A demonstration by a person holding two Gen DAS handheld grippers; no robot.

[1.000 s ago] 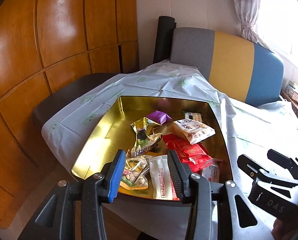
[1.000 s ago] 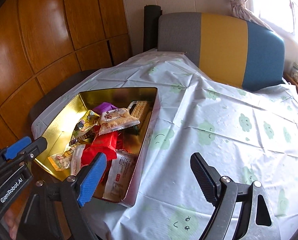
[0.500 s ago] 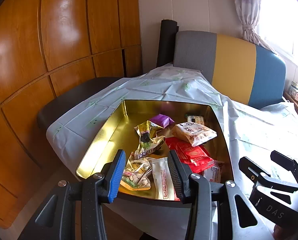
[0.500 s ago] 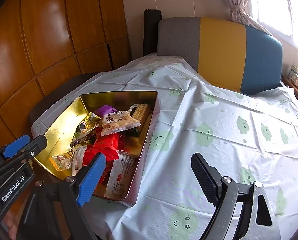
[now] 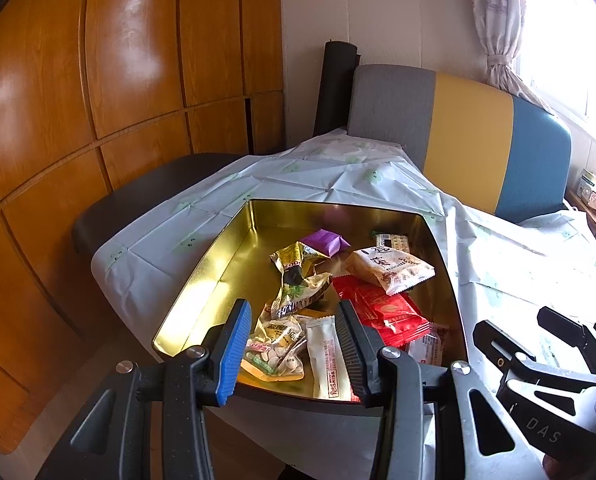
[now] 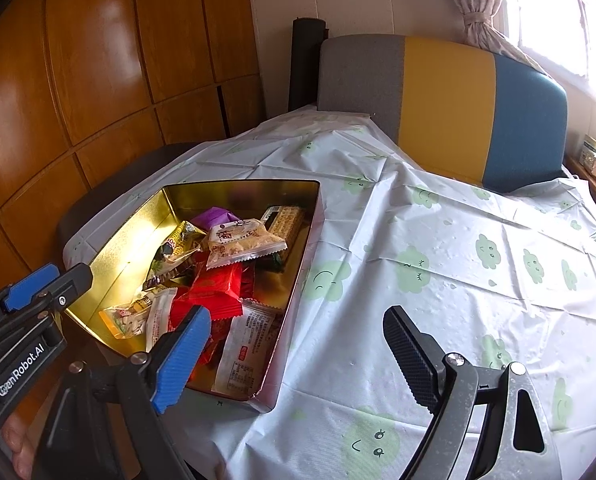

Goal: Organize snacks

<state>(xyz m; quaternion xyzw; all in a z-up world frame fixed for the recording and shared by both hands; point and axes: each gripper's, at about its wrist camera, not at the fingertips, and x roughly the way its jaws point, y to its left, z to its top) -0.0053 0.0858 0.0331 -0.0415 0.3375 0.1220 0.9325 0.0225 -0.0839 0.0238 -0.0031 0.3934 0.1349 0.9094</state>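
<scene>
A gold tin box (image 5: 218, 276) (image 6: 138, 232) sits on the table's left part and holds several snack packets: a purple wrapper (image 5: 324, 240), a beige cracker bag (image 5: 390, 270) (image 6: 242, 242), red packets (image 5: 382, 310) (image 6: 214, 288), a seed pack (image 5: 276, 350) and a white bar (image 5: 328, 356). My left gripper (image 5: 292, 350) is open and empty, just before the tin's near edge. My right gripper (image 6: 294, 354) is open and empty, near the tin's right front corner, above the cloth.
A white tablecloth with green cloud faces (image 6: 438, 264) covers the table. A grey, yellow and blue seat back (image 6: 442, 100) stands behind it. Wooden wall panels (image 5: 98, 100) rise at left. A dark chair seat (image 5: 146, 200) is beside the table.
Both grippers have drawn back slightly from the tin and tilted up a little. Both stay open and empty. The snacks have not moved.
</scene>
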